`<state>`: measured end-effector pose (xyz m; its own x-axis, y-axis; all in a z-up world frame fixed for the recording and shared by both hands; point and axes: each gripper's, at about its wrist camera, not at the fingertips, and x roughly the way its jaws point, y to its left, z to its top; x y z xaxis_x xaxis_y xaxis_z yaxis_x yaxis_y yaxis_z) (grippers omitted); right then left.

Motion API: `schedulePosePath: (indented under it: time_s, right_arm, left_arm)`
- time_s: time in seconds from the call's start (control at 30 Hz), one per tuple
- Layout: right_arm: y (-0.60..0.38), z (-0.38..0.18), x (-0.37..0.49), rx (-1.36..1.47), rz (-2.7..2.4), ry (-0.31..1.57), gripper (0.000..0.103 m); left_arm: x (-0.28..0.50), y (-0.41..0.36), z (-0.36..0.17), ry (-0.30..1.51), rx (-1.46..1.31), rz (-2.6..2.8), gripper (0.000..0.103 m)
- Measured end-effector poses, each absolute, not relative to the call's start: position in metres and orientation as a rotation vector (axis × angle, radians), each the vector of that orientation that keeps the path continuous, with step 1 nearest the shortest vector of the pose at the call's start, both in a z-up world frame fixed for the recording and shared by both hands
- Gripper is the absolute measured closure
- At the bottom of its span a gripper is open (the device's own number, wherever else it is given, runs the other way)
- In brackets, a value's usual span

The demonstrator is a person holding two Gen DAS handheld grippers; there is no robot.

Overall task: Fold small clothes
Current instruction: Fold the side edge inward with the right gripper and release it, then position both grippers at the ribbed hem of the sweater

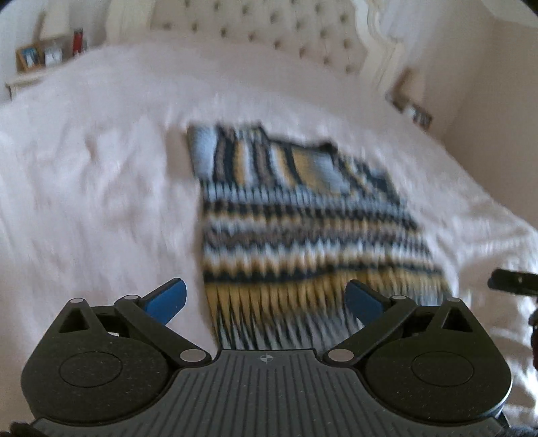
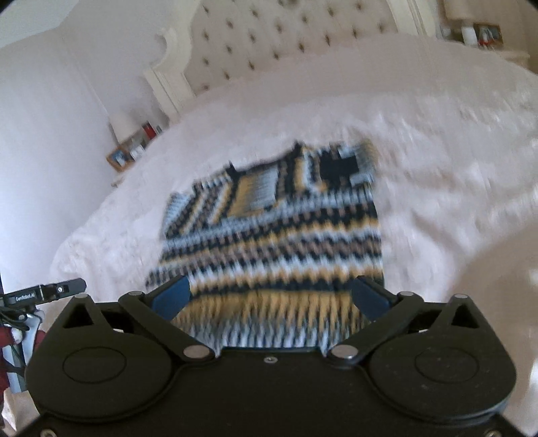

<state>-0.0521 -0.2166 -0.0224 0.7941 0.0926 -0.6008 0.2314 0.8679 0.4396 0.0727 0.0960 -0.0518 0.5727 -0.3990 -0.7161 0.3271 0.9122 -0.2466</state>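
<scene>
A striped knit sweater [image 1: 302,218] in blue, yellow, black and white lies flat on the white bed, sleeves folded in over the chest. It also shows in the right wrist view [image 2: 275,235]. My left gripper [image 1: 267,299] is open and empty, above the sweater's near hem. My right gripper [image 2: 270,295] is open and empty, also over the near hem. Both views are motion-blurred. The edge of the right gripper [image 1: 514,282] shows at the right of the left wrist view, and the left gripper's edge [image 2: 50,290] at the left of the right wrist view.
The white bedspread [image 1: 101,168] spreads around the sweater. A tufted headboard [image 1: 269,30] stands at the far end. A bedside shelf with picture frames and a red bottle [image 1: 47,50] is at the far left; another bedside surface [image 1: 412,107] is at the right.
</scene>
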Motion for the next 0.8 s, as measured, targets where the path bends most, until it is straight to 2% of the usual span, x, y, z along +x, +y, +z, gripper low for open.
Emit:
schedulePosePath:
  time_s: [0.33, 0.8]
  right_arm:
    - [-0.209, -0.075, -0.071, 0.625, -0.107, 0.824, 0.0]
    - [-0.206, -0.106, -0.063, 0.671, -0.081, 0.919, 0.0]
  left_arm:
    - [0.052, 0.084, -0.107, 1.061, -0.061, -0.47, 0.001]
    - [0.051, 0.069, -0.133, 1.129, -0.009, -0.457, 0.001]
